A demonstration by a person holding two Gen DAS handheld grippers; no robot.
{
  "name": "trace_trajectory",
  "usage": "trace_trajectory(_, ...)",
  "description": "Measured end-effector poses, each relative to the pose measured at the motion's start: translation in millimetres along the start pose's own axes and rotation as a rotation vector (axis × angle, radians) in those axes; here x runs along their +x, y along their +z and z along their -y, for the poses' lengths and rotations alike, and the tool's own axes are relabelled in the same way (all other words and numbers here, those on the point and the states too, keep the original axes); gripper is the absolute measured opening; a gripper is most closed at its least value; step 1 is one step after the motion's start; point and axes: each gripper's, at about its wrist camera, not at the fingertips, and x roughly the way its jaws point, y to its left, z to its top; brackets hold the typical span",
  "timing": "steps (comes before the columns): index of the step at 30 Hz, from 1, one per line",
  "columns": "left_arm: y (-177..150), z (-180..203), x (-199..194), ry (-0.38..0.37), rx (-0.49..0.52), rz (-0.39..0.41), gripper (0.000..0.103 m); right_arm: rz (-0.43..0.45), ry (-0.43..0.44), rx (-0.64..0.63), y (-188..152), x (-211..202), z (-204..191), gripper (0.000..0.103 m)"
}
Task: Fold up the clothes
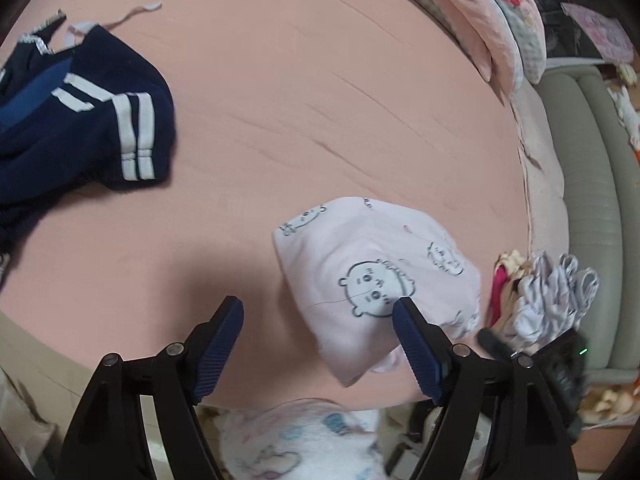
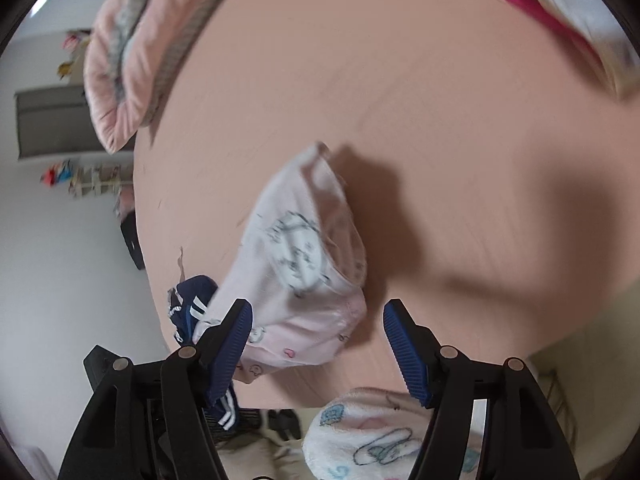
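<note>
While both your grippers hang over the pink bed [image 1: 304, 92], each has its jaws wide apart and holds nothing. The pink bear cloth [image 1: 372, 280] sits in the lower middle of the left view, bunched into a small, fairly neat packet. The navy striped garment [image 1: 92, 128] lies rumpled at the upper left. If you pick up either one, pinch an edge, not a thick lump, and lay it flat so each fold lines up.
</note>
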Motion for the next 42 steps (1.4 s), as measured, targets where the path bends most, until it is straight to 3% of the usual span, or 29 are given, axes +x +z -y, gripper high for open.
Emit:
trace_trajectory(6,9,-4,16,-0.049,-0.089,-0.050,0.078,0.010,0.093,0.170,-8,15,18,0.068)
trace_trajectory(16,13,0,-2,-0.111,-0.131,-0.007,0.080,0.070,0.139,0.333,-20,30,24,0.069)
trace_trajectory(20,19,6,9,-0.118,-0.145,-0.036,0.084,0.094,0.178,0.397,-17,28,26,0.069)
trace_trajectory(24,19,12,23,-0.136,-0.172,-0.084,0.084,0.108,0.191,0.392,-15,28,17,0.069)
trace_trajectory(30,8,3,41,-0.066,-0.157,-0.126,0.084,0.101,0.168,0.394,-11,35,15,0.069)
trace_trajectory(35,-11,-19,59,-0.065,-0.215,-0.166,0.084,0.084,0.155,0.422,-18,43,23,0.069)
trace_trajectory(42,-24,-36,59,-0.096,-0.211,-0.133,0.084,0.075,0.129,0.348,-21,62,23,0.072)
